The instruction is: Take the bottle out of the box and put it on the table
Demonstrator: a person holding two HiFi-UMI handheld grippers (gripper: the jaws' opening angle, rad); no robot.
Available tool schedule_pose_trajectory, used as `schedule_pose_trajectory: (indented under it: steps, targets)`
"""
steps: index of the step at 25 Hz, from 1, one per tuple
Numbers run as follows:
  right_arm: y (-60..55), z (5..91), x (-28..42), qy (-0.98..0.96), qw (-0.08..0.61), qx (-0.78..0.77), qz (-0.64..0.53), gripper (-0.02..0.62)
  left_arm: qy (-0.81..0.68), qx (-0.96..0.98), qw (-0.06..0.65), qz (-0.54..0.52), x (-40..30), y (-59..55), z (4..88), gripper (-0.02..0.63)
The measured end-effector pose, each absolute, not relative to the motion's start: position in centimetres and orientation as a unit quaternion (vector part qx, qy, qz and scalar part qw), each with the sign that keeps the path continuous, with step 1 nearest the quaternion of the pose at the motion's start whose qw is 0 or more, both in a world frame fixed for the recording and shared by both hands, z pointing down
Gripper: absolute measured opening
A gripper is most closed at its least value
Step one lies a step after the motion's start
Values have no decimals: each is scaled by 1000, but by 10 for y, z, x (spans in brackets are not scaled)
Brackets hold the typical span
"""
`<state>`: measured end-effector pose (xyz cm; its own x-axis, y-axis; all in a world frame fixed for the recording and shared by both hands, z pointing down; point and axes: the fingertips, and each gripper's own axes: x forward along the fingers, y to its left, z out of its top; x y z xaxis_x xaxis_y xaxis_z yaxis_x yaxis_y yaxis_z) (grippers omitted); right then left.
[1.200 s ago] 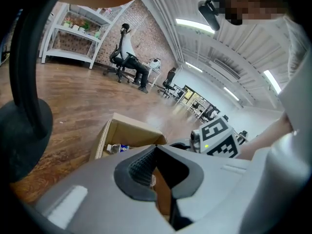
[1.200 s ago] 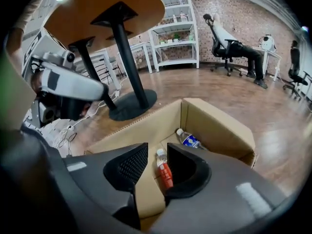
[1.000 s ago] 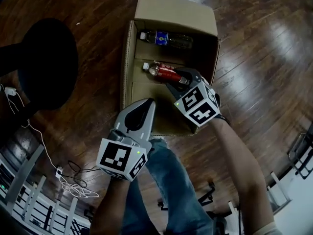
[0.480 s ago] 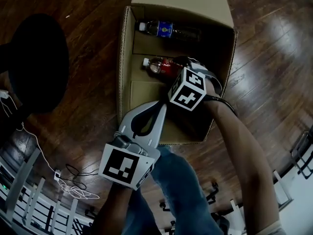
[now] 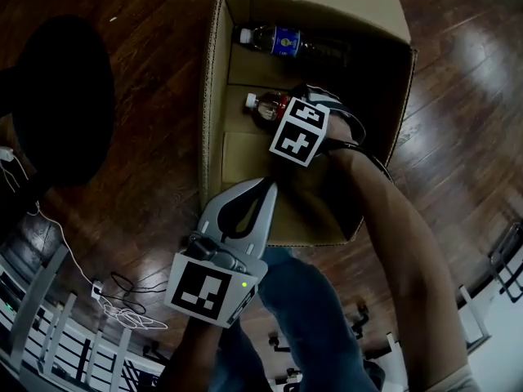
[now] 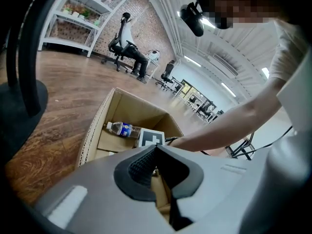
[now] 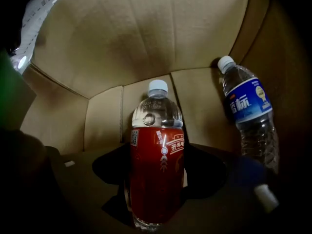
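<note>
An open cardboard box (image 5: 214, 96) stands on the wooden floor with two bottles lying in it. The red-labelled bottle (image 5: 263, 109) lies mid-box and a blue-labelled bottle (image 5: 282, 41) lies against the far wall. My right gripper (image 5: 288, 119) points steeply down into the box. Its jaws have just been opening and now straddle the red bottle (image 7: 157, 169) with gaps on both sides. The blue-labelled bottle (image 7: 248, 116) lies to its right. My left gripper (image 5: 270, 184) hovers over the box's near part, tips together and holding nothing; in its own view the left gripper (image 6: 156, 149) faces the box (image 6: 92, 130).
A dark round stool (image 5: 57, 96) stands left of the box. White cable (image 5: 122, 305) lies on the floor at lower left by a white rail (image 5: 41, 333). The person's jeans leg (image 5: 302, 317) is just in front of the box. Office chairs (image 6: 124, 43) stand far back.
My right gripper has sunk into the box and tipped downward over the red bottle. The left gripper has dropped a little toward the box's near edge.
</note>
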<state>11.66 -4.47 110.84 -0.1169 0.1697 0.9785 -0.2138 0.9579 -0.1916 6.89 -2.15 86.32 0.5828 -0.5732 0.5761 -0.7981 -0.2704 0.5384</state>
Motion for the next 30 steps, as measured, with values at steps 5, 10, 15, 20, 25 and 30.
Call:
schedule_pose_trajectory:
  steps: [5, 10, 15, 20, 25, 30]
  targets:
    - [-41, 1111, 116, -731, 669, 31, 135, 308, -437, 783, 421, 136, 68, -21, 866, -6]
    - [-42, 1102, 116, -741, 643, 62, 185, 296, -429, 794, 412, 128, 72, -28, 859, -6]
    - [-56, 1052, 119, -765, 540, 181, 302, 296, -432, 788, 417, 135, 68, -26, 845, -6]
    - [-64, 989, 130, -770, 504, 227, 318, 298, -422, 798, 407, 141, 72, -33, 799, -6]
    - [-75, 911, 133, -780, 471, 264, 315, 299, -411, 816, 379, 147, 77, -43, 738, -6]
    - [-85, 819, 124, -797, 425, 294, 311, 301, -409, 822, 364, 154, 74, -39, 671, -6]
